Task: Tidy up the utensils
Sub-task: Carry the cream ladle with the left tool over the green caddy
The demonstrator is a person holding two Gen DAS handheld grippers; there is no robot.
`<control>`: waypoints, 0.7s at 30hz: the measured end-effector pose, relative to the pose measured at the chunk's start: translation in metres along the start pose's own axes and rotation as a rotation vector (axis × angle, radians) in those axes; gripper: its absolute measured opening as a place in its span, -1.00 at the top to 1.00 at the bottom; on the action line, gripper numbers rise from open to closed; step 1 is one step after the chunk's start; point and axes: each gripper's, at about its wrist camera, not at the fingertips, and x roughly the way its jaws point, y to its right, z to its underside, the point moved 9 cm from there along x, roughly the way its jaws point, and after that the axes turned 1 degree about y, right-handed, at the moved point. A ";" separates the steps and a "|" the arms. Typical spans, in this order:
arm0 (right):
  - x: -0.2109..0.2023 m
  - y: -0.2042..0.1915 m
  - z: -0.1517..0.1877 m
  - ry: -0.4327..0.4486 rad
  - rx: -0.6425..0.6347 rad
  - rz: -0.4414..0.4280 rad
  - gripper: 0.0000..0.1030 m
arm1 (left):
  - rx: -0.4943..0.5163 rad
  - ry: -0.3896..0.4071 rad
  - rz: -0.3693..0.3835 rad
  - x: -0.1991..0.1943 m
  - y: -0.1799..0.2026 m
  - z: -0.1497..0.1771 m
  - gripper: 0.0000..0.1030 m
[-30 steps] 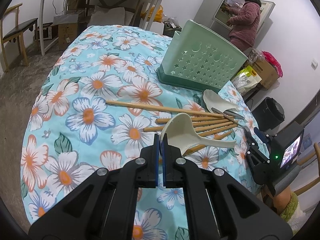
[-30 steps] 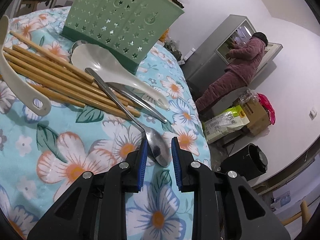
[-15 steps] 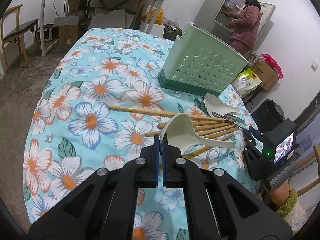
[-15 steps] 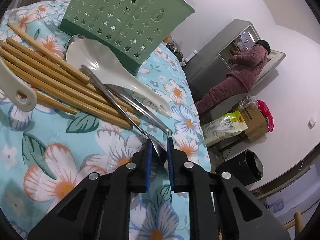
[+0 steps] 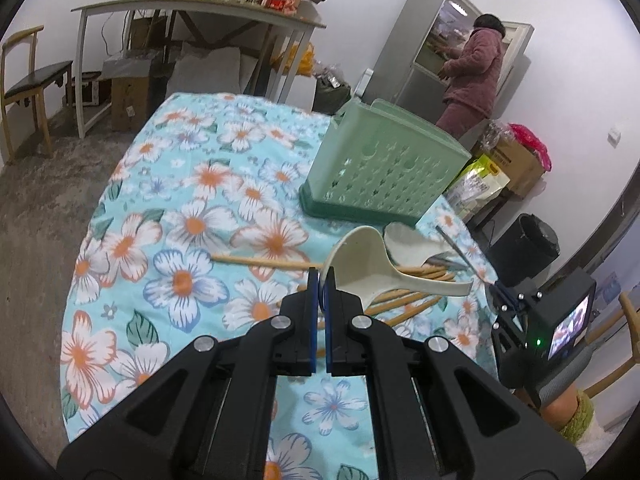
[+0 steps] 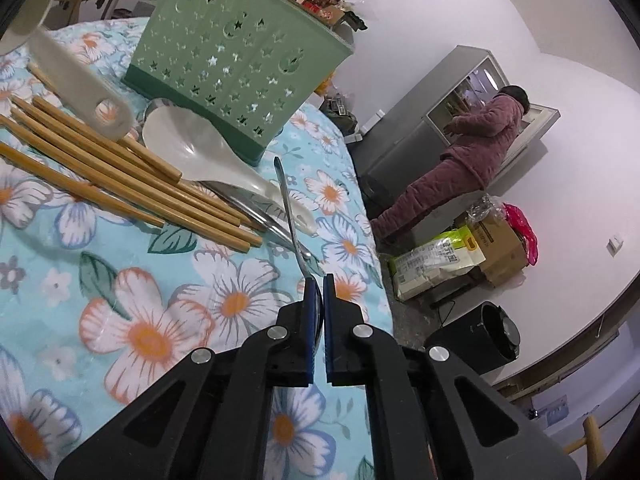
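Left gripper [image 5: 319, 280] clamping ladle [image 5: 376, 268] (rim), right gripper [image 6: 319, 280] pinching metal spoon [image 6: 289, 216]

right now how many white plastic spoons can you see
2. One white spoon is lifted off the cloth in the left gripper's jaws; the other lies on the table beside the green holder.

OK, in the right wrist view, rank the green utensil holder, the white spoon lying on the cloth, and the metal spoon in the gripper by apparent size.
1. green utensil holder
2. white spoon
3. metal spoon, thinnest; its bowl is hidden between the pads, so its length is unsure.
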 end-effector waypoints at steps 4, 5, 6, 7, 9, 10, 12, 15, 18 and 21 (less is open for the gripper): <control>-0.014 0.005 -0.003 0.019 0.024 -0.010 0.93 | 0.009 0.029 0.012 -0.008 0.004 -0.010 0.98; -0.018 0.007 -0.004 0.024 0.035 -0.016 0.93 | 0.013 0.038 0.016 -0.011 0.006 -0.014 0.98; -0.022 0.008 -0.005 0.028 0.049 -0.030 0.93 | 0.015 0.044 0.019 -0.012 0.007 -0.017 0.98; -0.026 0.010 -0.005 0.030 0.071 -0.052 0.93 | 0.017 0.049 0.022 -0.013 0.008 -0.019 0.98; -0.032 0.014 -0.009 0.034 0.105 -0.087 0.93 | 0.022 0.062 0.026 -0.017 0.010 -0.024 0.98; -0.037 0.016 -0.011 0.041 0.111 -0.091 0.93 | 0.023 0.071 0.029 -0.019 0.010 -0.028 0.98; -0.044 0.020 -0.015 0.053 0.113 -0.093 0.93 | 0.024 0.088 0.035 -0.023 0.010 -0.035 0.98; -0.054 0.027 -0.023 0.073 0.110 -0.088 0.93 | 0.032 0.116 0.044 -0.030 0.012 -0.048 0.98; -0.064 0.033 -0.033 0.097 0.091 -0.073 0.93 | 0.045 0.154 0.054 -0.037 0.014 -0.066 0.98; -0.071 0.041 -0.043 0.115 0.080 -0.049 0.93 | 0.070 0.205 0.046 -0.044 0.015 -0.090 0.98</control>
